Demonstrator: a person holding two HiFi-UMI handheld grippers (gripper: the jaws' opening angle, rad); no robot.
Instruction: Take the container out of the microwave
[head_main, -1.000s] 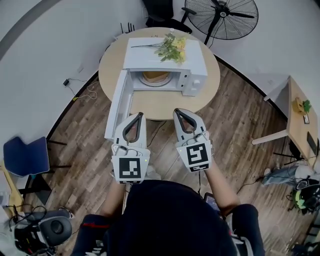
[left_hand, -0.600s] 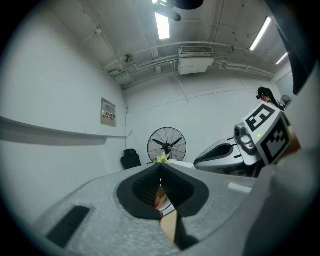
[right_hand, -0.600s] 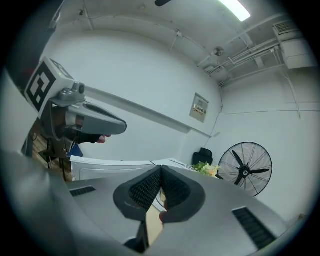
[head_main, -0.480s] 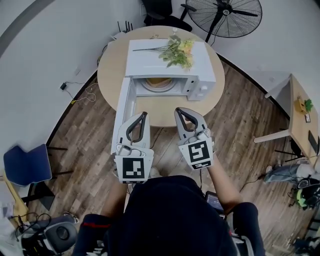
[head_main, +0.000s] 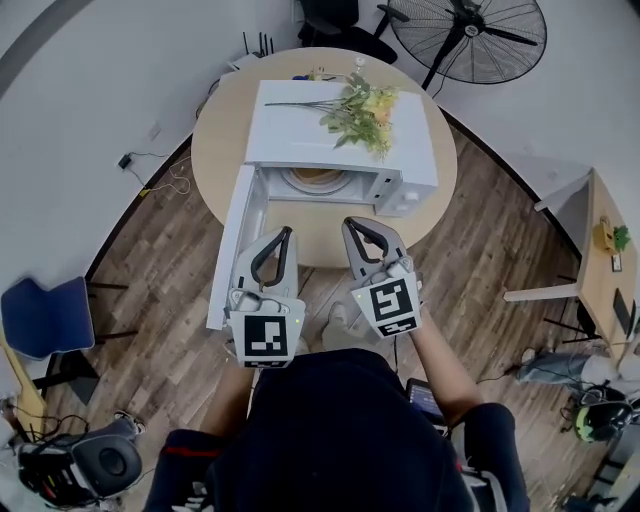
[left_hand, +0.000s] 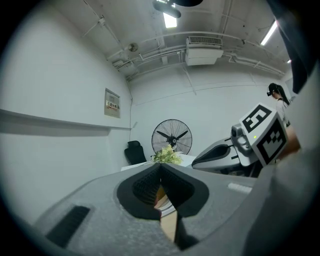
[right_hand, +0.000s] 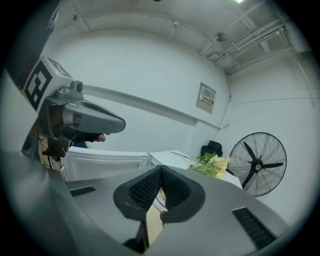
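Note:
A white microwave (head_main: 340, 130) stands on a round wooden table (head_main: 215, 140), its door (head_main: 232, 245) swung open to the left. Inside, a tan container (head_main: 315, 179) rests on the glass turntable, only partly visible under the roof of the cavity. My left gripper (head_main: 285, 233) and right gripper (head_main: 351, 224) hover side by side over the table's near edge, a short way in front of the opening. Both are shut with nothing between the jaws. In the left gripper view the jaws (left_hand: 160, 167) meet at the tip, and so do those in the right gripper view (right_hand: 161, 170).
A bunch of artificial flowers (head_main: 365, 105) lies on the microwave's top. A standing fan (head_main: 470, 35) and a black chair are behind the table. A blue chair (head_main: 45, 315) is at the left, and a small side table (head_main: 605, 250) at the right. Cables run along the floor.
Both grippers have moved forward toward the microwave together with the person. The table and open door now lie closer under the jaws. Both stay shut.

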